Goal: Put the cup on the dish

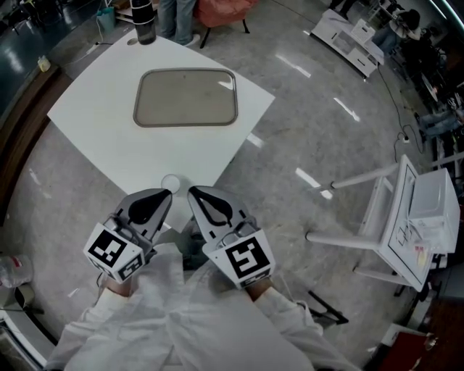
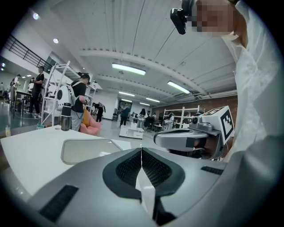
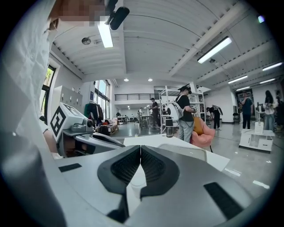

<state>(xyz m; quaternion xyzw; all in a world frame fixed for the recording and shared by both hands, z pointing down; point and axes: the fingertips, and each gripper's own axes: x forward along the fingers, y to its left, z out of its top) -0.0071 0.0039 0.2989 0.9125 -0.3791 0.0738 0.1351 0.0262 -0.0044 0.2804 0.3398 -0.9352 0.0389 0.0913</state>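
Presently both arms are drawn in close to the body, white sleeves bent at the elbow, and the two tools are held side by side at the near corner of the white worktop. The left tongs angle inward to the right and the right tongs angle inward to the left, so their tips nearly meet. In the left gripper view the left tongs have their ribbed pads pressed together along a thin line with nothing between them. The right gripper view shows the right tongs closed and empty in the same way.

The cup, small, white and round, stands on the very near corner of the worktop, just ahead of both tips. Whether either tip touches it cannot be made out. The dish, a grey rectangular tray with rounded corners, lies flat and bare towards the far side of the worktop, well apart from the cup, with open white surface between them.

A dark bottle stands upright at the far corner, beyond the dish. Behind it a person's legs and a pinkish seat show. A white frame rack stands on the grey floor to the right.
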